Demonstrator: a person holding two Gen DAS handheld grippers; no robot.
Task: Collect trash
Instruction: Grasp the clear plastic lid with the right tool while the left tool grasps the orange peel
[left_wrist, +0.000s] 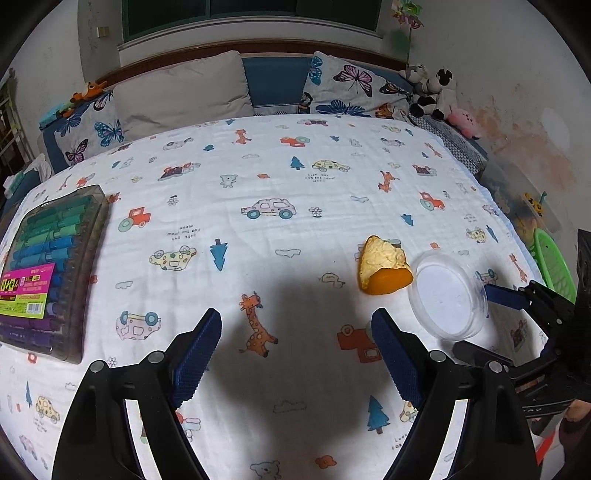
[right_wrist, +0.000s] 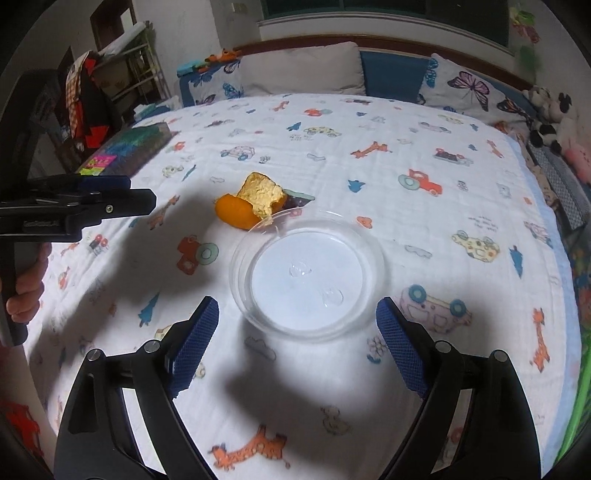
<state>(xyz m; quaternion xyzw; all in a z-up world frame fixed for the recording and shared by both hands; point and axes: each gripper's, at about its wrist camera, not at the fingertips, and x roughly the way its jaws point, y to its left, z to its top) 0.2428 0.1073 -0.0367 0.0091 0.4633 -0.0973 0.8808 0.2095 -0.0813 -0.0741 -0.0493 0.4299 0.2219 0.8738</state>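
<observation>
Tongs, both gaping and empty: right tongs (right_wrist: 295, 343) should straddle the clear plastic lid (right_wrist: 308, 275) rim, avoiding the orange peel (right_wrist: 255, 201); left tongs (left_wrist: 295, 354) hover aside.

Bed w/ printed sheet (right_wrist: 406, 229): orange peel (right_wrist: 251, 203), clear lid (right_wrist: 306, 277), prob. marker case (left_wrist: 48, 273).

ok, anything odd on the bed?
Yes: an orange peel lies on the sheet, beside a clear plastic lid with droplets in it. A dark scrap sits just behind the peel. Nothing spilled.
</observation>
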